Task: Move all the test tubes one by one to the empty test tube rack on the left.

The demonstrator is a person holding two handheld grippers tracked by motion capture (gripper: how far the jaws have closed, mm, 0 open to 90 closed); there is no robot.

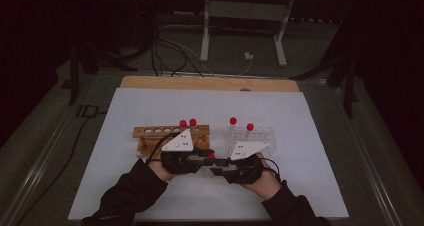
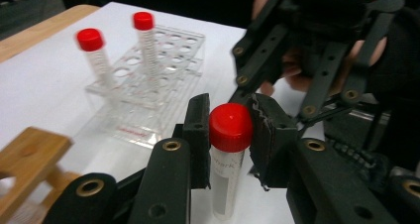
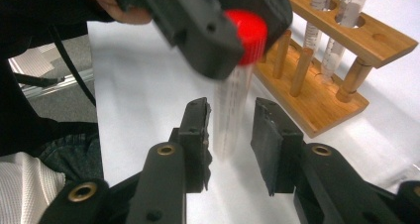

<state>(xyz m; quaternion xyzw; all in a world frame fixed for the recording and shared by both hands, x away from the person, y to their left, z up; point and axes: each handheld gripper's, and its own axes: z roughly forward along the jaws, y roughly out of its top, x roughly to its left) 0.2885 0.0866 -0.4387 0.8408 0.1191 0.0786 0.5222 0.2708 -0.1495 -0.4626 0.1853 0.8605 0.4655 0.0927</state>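
White mat [image 1: 125, 186] carries wooden rack [image 1: 150, 132], two tubes seated, and clear rack [image 1: 262, 135], two seated, mid-surface; left gripper [image 2: 231, 135] clamps the red-capped tube [image 2: 230, 130] near the front edge; right gripper [image 3: 230, 130] stands parted around it; placement judged outstanding.

High view looks down from above; 2 tool-mounted views sit close, sharing the red-capped tube [image 2: 230, 127].

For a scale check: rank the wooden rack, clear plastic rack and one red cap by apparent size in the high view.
1. wooden rack
2. clear plastic rack, nearly alike in size, and both are partly hidden, so unsure
3. red cap, far smallest
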